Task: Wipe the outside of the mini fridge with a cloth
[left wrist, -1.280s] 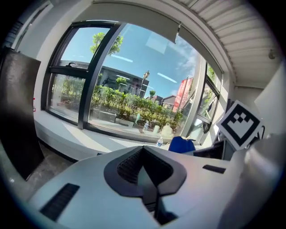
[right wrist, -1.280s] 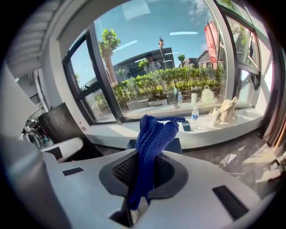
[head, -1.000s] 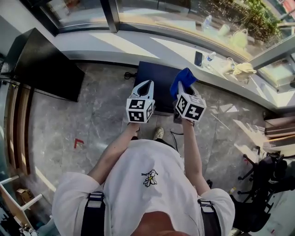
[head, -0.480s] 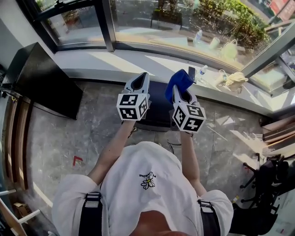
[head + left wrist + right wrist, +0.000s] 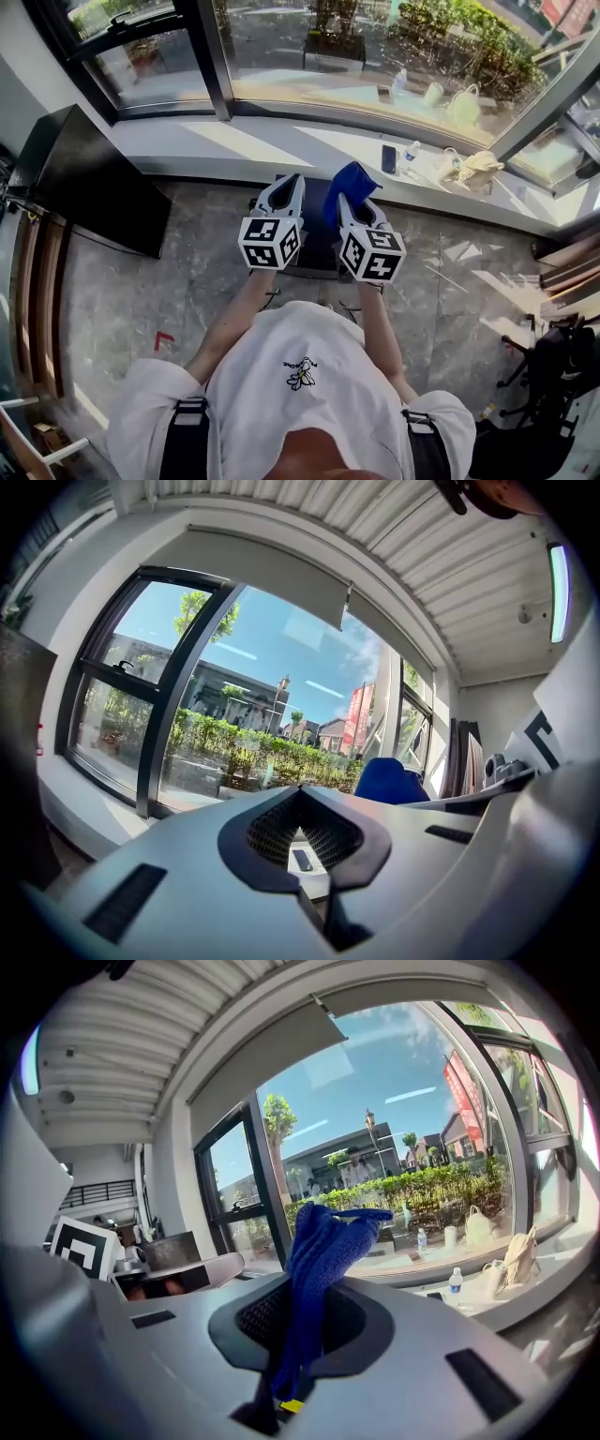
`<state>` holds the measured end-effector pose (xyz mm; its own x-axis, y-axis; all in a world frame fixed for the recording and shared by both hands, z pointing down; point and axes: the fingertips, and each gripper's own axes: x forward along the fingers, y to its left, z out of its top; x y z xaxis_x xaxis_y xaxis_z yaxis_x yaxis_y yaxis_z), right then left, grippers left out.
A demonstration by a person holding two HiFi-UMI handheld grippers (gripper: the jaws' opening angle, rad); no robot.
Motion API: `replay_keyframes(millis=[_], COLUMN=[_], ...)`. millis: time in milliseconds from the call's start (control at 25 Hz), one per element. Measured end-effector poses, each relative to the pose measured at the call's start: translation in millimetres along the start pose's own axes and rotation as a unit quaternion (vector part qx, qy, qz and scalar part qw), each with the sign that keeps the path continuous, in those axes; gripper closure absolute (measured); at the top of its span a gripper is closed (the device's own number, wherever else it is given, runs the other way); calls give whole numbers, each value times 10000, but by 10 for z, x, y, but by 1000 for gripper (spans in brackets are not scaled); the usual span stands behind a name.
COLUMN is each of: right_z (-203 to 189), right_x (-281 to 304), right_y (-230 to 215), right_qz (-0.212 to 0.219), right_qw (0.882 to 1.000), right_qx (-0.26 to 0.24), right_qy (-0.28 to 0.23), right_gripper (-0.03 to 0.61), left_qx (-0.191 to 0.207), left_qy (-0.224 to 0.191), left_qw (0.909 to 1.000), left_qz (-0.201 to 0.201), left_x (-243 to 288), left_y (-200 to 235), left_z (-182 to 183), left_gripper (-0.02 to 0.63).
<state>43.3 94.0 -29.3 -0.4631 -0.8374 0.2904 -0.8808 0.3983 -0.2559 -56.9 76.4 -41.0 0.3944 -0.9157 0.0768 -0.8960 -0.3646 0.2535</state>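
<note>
The mini fridge (image 5: 317, 240) is a dark box on the floor under the window, mostly hidden behind both grippers in the head view. My right gripper (image 5: 349, 201) is shut on a blue cloth (image 5: 348, 181), which stands up out of the jaws (image 5: 323, 1241). My left gripper (image 5: 286, 191) is beside it, shut with nothing held. In both gripper views the jaws point level at the window, not at the fridge. The left gripper (image 5: 302, 794) sees the cloth (image 5: 387, 780) at its right. The right gripper (image 5: 300, 1288) sees only cloth and window.
A black cabinet (image 5: 86, 178) stands at the left. The white window sill (image 5: 234, 141) carries a phone (image 5: 388, 159), a water bottle (image 5: 411, 152) and a bag (image 5: 475, 167). A red mark (image 5: 162, 339) is on the marble floor. A dark chair (image 5: 553, 375) is at the right.
Both grippers have lifted from pointing down at the fridge top to pointing level at the window. The cloth stays in the right gripper. The head view has tilted up.
</note>
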Motion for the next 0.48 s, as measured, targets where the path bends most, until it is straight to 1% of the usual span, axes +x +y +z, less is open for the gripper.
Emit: replay_keyframes(millis=[160,480], right_z=[-14,-52], right_x=[39,133], right_y=[72,274], right_qz=[215,263], right_qw=[9997,9996], right_qx=[132,75], right_qy=[14,33], right_gripper=[517,517], left_qx=[91,157], left_qy=[-21,41], left_qw=[9999,9997], left_qz=[54,169], left_x=[-49,-128], left_y=[32,210], left_z=[25,32], left_gripper=[611,611])
